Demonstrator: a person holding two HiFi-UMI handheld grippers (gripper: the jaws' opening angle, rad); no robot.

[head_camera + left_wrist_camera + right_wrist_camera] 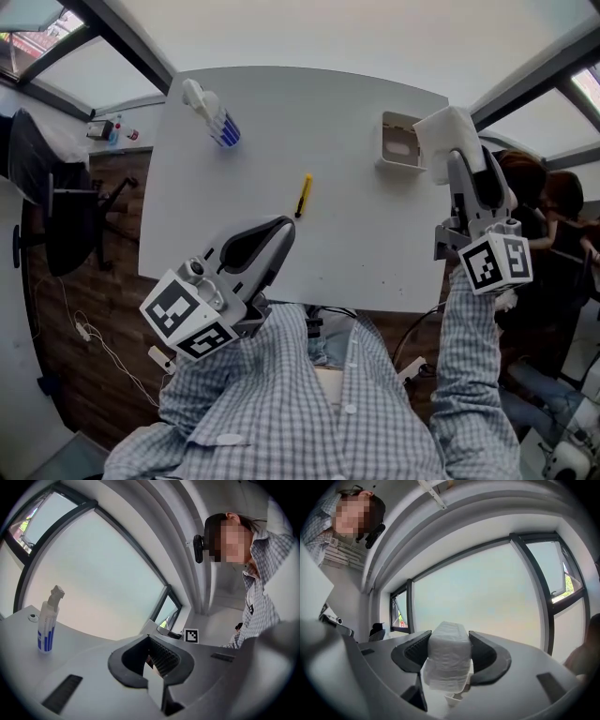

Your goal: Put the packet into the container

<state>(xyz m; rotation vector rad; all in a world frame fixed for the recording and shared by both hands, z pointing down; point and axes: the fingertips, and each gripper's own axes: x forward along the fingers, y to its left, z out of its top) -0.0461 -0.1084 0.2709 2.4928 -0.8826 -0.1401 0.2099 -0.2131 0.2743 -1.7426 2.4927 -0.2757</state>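
From the head view, a white rectangular table [366,234] fills the middle, and both arms in blue-and-white checked sleeves [473,375] reach out from the near edge. The left gripper [284,228] lies low over the near left part of the table, angled to the far right, its jaws closed tip to tip with nothing inside them. The right arm stretches up the right side, and the right gripper [457,159] points away from the person at the table's far right edge. It is clenched on a white soft wrapped packet [448,134]. The packet sits just right of a small white open-topped container [386,141] and overlaps its right rim from this angle; it is not inside. A thin yellow pen [304,195] lies near the table's centre, and a white spray bottle with blue stripes [211,114] is at the far left

In the left gripper view, the left gripper [149,641] looks level across the table top, its dark ribbed jaws meeting at their tips and empty. The spray bottle [47,625] stands upright far to the left, and the person in the checked shirt [262,597] fills the right side

In the right gripper view, the right gripper [450,634] tilts upward toward a large window [487,597]. The packet [447,660] is squeezed between both ribbed jaws, its top level with their tips and its lower end bulging out toward the camera
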